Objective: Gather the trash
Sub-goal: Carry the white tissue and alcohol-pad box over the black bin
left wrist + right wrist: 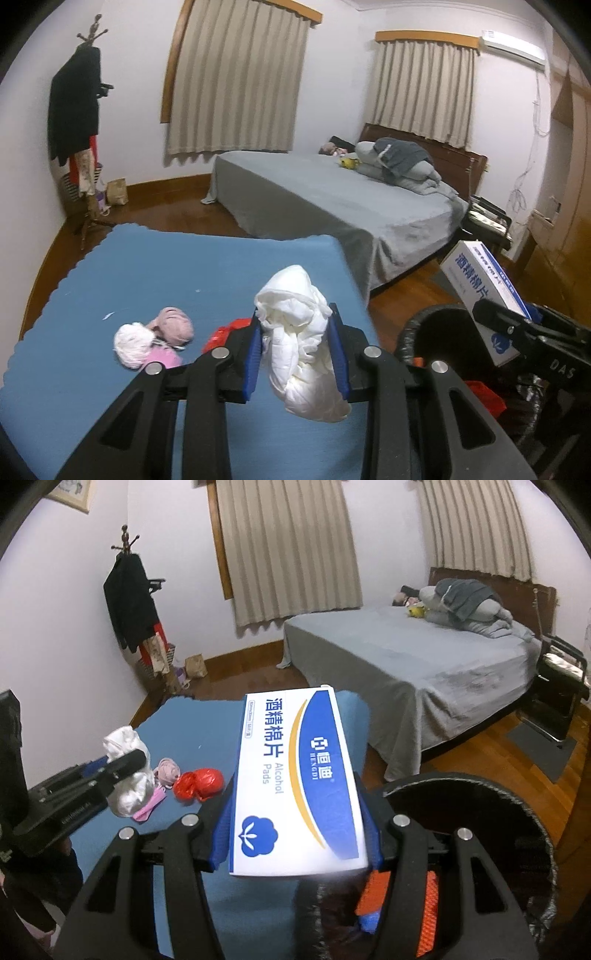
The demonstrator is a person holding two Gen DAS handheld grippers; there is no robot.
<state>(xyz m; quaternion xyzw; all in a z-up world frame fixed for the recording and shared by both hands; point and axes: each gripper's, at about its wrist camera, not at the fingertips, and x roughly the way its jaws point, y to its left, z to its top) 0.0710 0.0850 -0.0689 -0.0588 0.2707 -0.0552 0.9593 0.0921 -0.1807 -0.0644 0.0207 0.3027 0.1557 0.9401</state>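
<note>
Left on table: pink and white wads (153, 341) and a red bag (199, 782) lie loose on the blue table (166, 266), not yet collected.
Left gripper (297, 341): clamped on crumpled white tissue (299, 332), held off the table, tilted down, just left of the bin.
Right gripper (297, 834): pinching a white and blue box (295, 775) by its sides, tilted down, near end above the bin rim.
Bin (491, 812): black, at right, orange and red scraps already inside.
Progress: partway by my reckoning; two pieces in hand to drop, table pieces remaining.
</note>
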